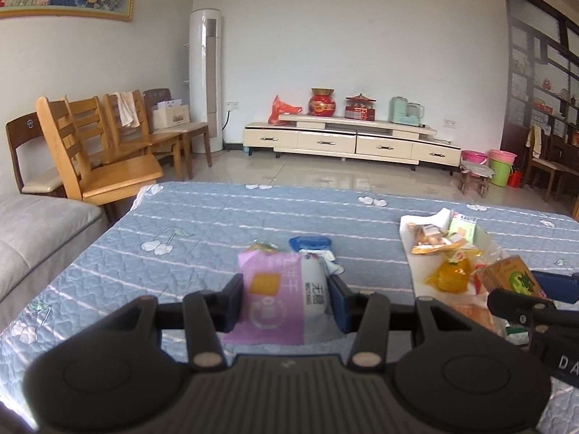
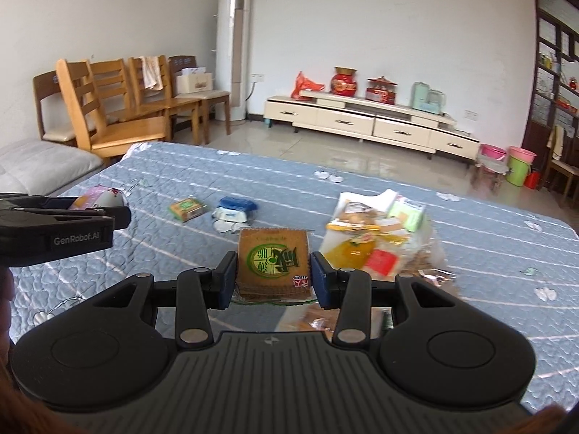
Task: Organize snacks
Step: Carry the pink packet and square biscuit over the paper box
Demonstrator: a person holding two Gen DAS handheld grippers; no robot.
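My left gripper (image 1: 286, 300) is shut on a purple and white snack packet (image 1: 278, 300) and holds it above the blue quilted table (image 1: 202, 224). My right gripper (image 2: 273, 278) is shut on a brown cracker packet with a green round logo (image 2: 274, 258). A pile of snacks lies on a white plastic bag (image 2: 380, 231) at the right, also seen in the left wrist view (image 1: 448, 253). A small green and brown packet (image 2: 186, 208) and a blue and white packet (image 2: 233, 211) lie apart on the table. The left gripper shows at the left edge of the right wrist view (image 2: 90, 213).
Wooden chairs (image 1: 97, 144) stand beyond the table's far left corner. A grey sofa (image 1: 32, 231) is at the left. A low cream TV cabinet (image 1: 347, 141) and a white tower air conditioner (image 1: 206, 79) stand by the far wall.
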